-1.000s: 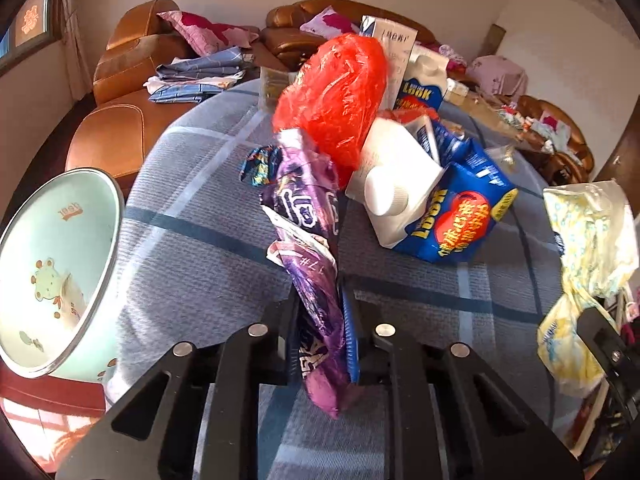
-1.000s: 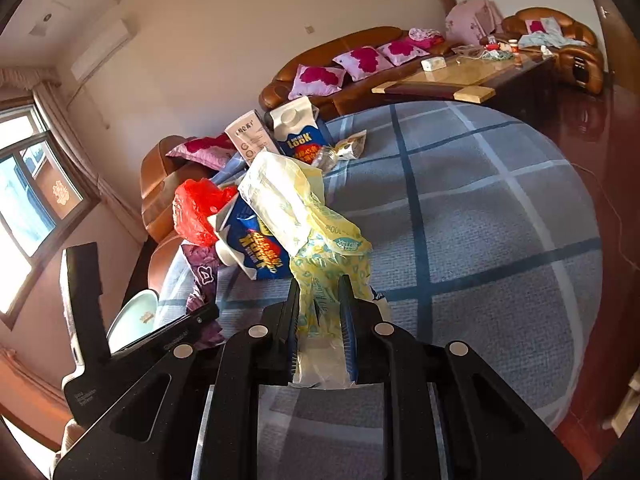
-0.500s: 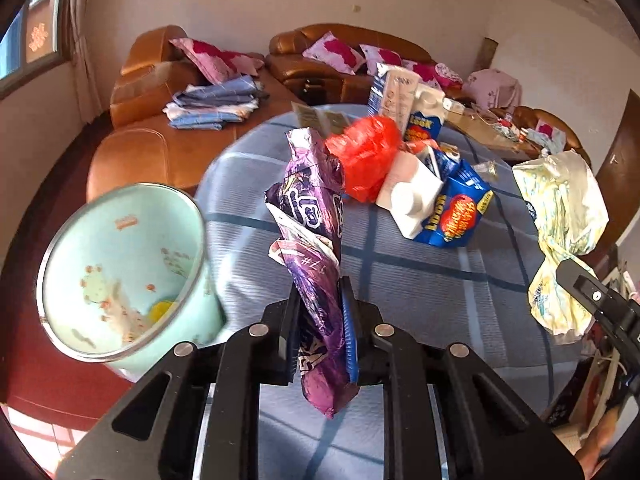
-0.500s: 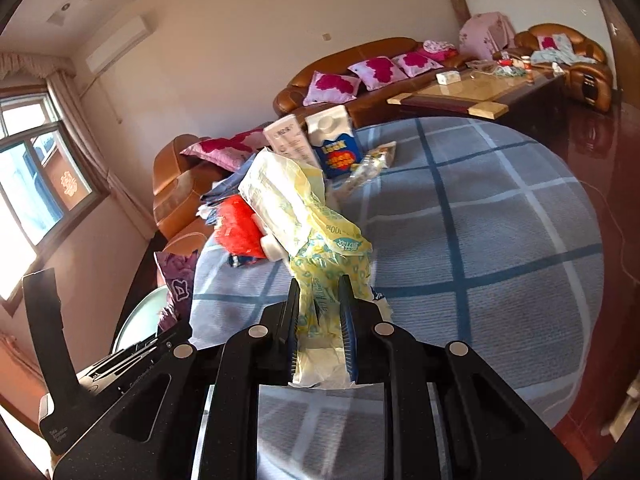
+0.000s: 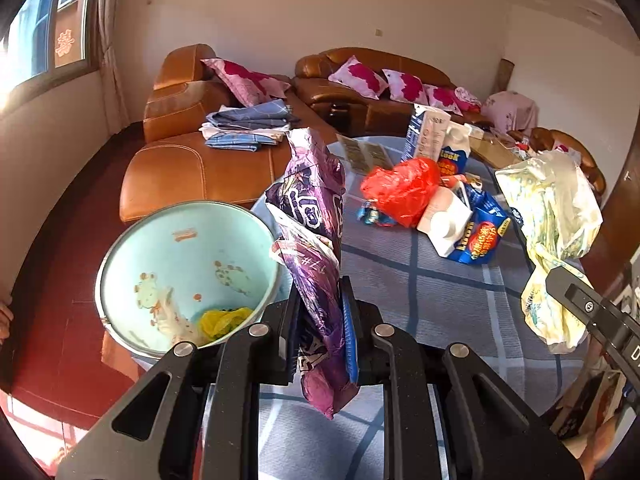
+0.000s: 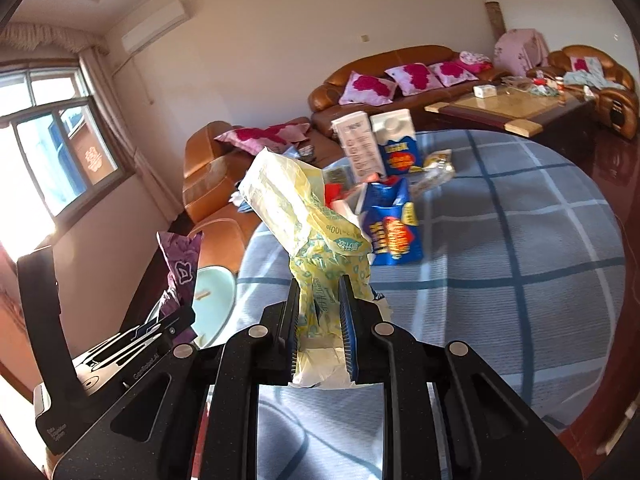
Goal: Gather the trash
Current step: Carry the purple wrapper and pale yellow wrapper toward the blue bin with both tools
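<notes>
Both tongs are busy right now. Left gripper is clamped down on a crumpled purple snack wrapper, which sticks up tall between the jaws and droops a bit out the bottom too. Right gripper is pinched tight on a yellow-and-white plastic bag, bunched at the grip and puffing out above it.

Just left of the purple wrapper in the left wrist view sits a pale mint trash bin with cartoon prints on the inside wall, standing on the red floor right at the edge of the table. Something yellow is lying at the bottom of it. The wrapper is hanging beside the bin's rim, not over the opening as far as anyone can tell.

More trash is sitting further back on the round table with the blue plaid cloth: a red plastic bag, a white carton lying on its side, a blue snack bag, and a couple of upright cartons near the far edge. Brown leather sofas with pink cushions run along the wall, with folded blue clothes on one.
</notes>
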### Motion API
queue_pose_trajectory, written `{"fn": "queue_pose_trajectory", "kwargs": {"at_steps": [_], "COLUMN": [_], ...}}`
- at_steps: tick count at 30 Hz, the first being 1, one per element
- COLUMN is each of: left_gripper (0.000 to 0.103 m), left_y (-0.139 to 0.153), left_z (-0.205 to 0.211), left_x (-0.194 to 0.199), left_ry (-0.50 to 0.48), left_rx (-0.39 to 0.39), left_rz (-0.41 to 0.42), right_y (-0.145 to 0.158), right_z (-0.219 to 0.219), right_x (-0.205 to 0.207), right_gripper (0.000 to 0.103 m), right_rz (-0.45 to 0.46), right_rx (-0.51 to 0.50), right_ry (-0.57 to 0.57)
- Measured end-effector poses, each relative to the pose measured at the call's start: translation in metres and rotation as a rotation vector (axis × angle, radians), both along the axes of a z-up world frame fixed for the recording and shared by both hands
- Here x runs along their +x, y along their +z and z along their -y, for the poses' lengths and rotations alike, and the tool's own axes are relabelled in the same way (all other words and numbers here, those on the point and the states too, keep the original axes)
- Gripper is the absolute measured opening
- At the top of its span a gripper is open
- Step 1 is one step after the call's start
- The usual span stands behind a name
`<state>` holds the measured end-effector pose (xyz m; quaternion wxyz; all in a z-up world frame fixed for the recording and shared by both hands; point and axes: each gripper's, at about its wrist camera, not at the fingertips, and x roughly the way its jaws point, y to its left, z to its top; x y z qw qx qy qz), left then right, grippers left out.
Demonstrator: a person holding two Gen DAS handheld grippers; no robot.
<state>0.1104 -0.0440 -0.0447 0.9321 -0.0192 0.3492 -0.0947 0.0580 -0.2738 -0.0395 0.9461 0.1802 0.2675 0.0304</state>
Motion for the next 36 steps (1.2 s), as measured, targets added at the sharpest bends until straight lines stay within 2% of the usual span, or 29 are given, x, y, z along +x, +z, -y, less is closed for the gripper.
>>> {"fn": "queue_pose_trajectory", "kwargs": {"at_steps": [20,36], "left_gripper": [0.017,0.017], "left_y": [0.005,-0.003], "left_z": [-0.070,-0.126], "left_x": [-0.009,0.006], "left_ry": [0.123,0.220], "left_rx": [-0.014,-0.049], "left_rz": [0.017,-0.002], "right_y": [0.008,0.011], "right_z": [-0.078,-0.136], "right_x": [0.024,0.057], "right_gripper": [0.019,0.019], "right_rz": [0.005,-0.011], "right_rx": [-0.031,-0.044], "right_ry": [0.148,0.227]}}
